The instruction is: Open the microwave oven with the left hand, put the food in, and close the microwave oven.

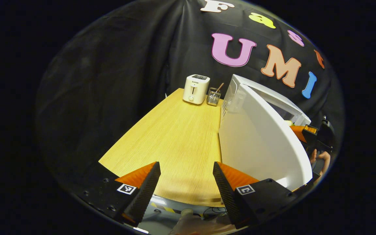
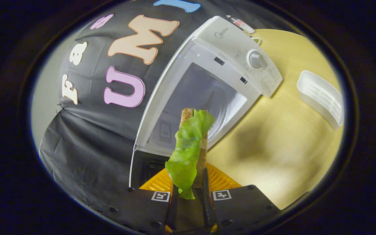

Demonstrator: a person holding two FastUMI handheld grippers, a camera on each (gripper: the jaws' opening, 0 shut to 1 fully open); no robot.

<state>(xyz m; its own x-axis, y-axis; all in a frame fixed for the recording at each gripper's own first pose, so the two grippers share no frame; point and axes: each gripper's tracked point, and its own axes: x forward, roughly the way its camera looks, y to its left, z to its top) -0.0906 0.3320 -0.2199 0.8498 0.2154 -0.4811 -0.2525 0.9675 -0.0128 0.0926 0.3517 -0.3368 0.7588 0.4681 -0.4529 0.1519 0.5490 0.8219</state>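
In the left gripper view, the left gripper [image 1: 186,182] hangs released over the near edge of a wooden table [image 1: 175,137], its fingers spread wide with nothing between them; just to its right stands the white microwave [image 1: 240,94] with its door [image 1: 259,143] swung open toward the camera; at the table's far end a toaster [image 1: 196,89] sits beside a wire holder [image 1: 213,96]; past the door's edge, the right gripper [image 1: 307,132] shows at the oven's mouth. In the right gripper view, the right gripper [image 2: 190,195] is clenched on the food [image 2: 191,143], a slice of bread with a green lettuce leaf, held upright in front of the open cavity [image 2: 201,98]; a white tray [image 2: 321,98] lies on the table to the right, well apart.
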